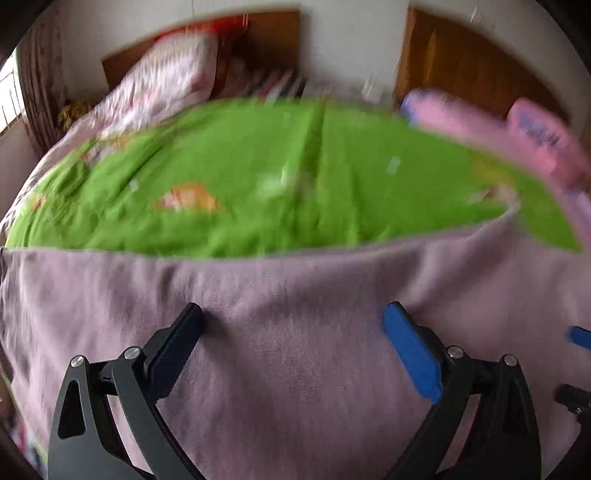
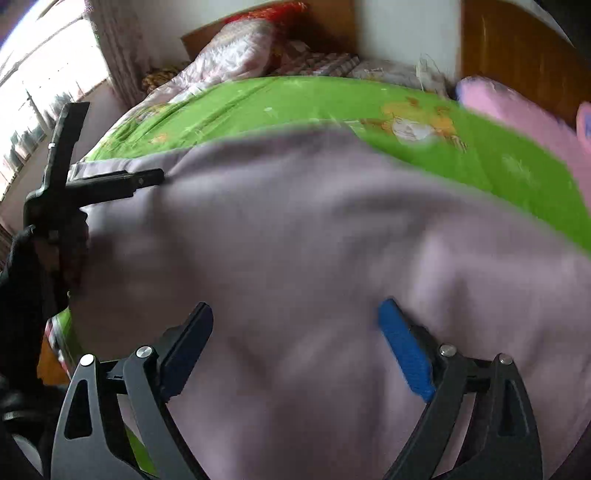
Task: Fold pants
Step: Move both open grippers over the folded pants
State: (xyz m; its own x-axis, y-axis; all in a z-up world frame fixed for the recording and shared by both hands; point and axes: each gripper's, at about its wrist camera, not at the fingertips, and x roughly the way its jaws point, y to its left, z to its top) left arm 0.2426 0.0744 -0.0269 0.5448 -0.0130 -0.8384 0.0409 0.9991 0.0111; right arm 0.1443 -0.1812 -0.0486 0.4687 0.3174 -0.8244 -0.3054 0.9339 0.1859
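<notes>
The pants are a pale lilac knit garment (image 1: 280, 295) spread over the near part of a green bedsheet (image 1: 240, 166). In the left wrist view my left gripper (image 1: 293, 314) is open, its fingers wide apart just above the lilac cloth. In the right wrist view the pants (image 2: 314, 229) fill the lower frame and my right gripper (image 2: 295, 314) is open above them. The left gripper (image 2: 147, 177) shows at the left of that view, over the cloth's left edge. Both views are blurred by motion.
Pink pillows (image 1: 517, 129) lie at the far right of the bed. A pink-white quilt (image 1: 162, 81) is bunched at the far left by the wooden headboard (image 1: 273, 33). A window (image 2: 33, 96) and curtain are at the left.
</notes>
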